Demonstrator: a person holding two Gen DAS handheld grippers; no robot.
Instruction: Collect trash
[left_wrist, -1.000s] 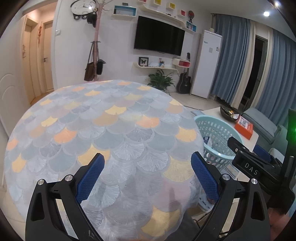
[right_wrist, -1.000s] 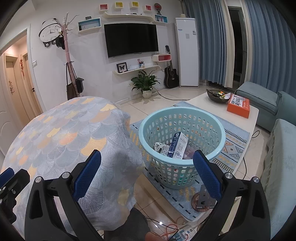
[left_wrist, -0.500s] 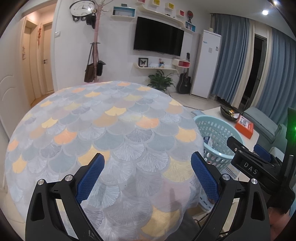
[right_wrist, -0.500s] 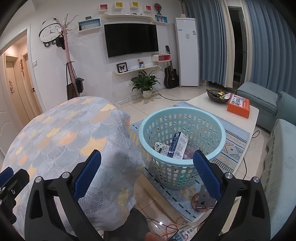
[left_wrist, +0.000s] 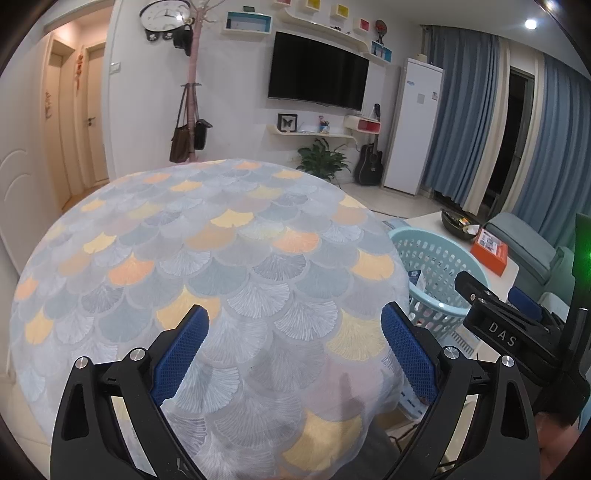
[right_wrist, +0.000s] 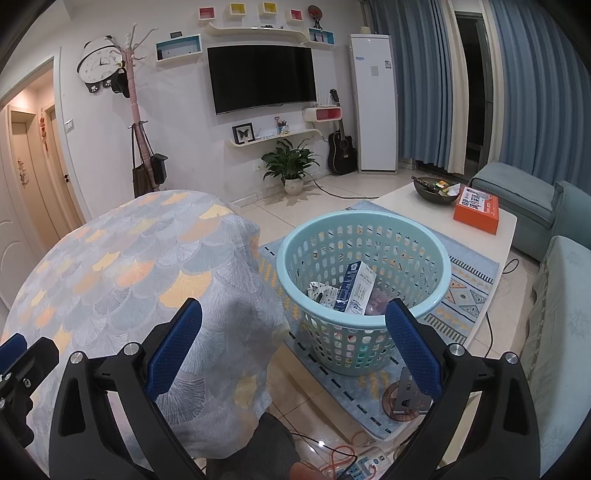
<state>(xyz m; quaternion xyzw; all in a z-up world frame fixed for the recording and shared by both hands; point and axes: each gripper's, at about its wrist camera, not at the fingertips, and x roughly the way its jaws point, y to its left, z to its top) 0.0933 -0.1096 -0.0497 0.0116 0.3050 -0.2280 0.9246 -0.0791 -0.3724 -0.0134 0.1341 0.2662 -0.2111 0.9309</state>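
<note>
The left gripper (left_wrist: 293, 343) hangs above a round table draped in a scallop-patterned tablecloth (left_wrist: 207, 258), its blue-padded jaws spread wide with nothing between them but patterned cloth. The right gripper (right_wrist: 293, 347) is likewise spread wide and empty, held beside the table's edge and looking down toward a light-blue perforated laundry basket (right_wrist: 424, 240) that stands on a patterned rug (right_wrist: 469, 284) on the tiled floor.

The collected trash lies inside that basket: a blue-and-white carton (right_wrist: 355, 288) leaning upright against the near wall, a crumpled patterned wrapper (right_wrist: 320, 291) just left of it, and something pinkish beside the carton that is too hidden to name. In the right wrist view the carton sits ahead of the jaws, above the gap and nearer the right finger (right_wrist: 412, 347); it is well apart from both pads. From the left wrist view the basket (left_wrist: 436, 254) shows to the right of the table, beyond the right finger, partly behind the other gripper's black body.

Behind the basket a white coffee table (right_wrist: 424, 206) carries a dark bowl (right_wrist: 436, 186) and an orange box (right_wrist: 477, 208).
</note>
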